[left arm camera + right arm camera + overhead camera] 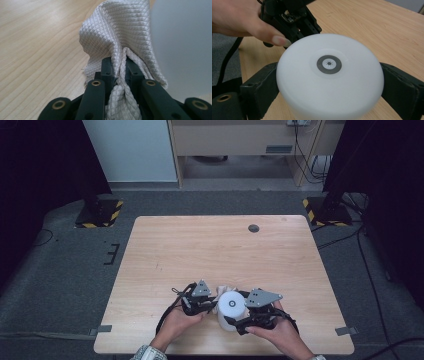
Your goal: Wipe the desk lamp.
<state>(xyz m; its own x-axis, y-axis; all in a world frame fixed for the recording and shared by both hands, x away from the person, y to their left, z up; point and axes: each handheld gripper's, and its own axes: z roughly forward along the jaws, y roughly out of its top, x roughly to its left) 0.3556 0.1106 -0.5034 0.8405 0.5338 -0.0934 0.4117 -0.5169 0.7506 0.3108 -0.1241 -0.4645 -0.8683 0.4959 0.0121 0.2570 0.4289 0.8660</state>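
High view: near the table's [165, 245] front edge, the left tool [210, 306] and right tool [235, 322] flank a white cylinder [232, 307]. Left gripper view: the jaws are pressed together, pinching a quilted cloth [117, 35] touching the cylinder. Right gripper view: spread jaws clamp the cylinder's sides.

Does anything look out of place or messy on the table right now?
Nothing stands out. The left claw pinches a bunched white cloth beside the white cylinder, which the right claw clamps upright. No spill or damage shows.
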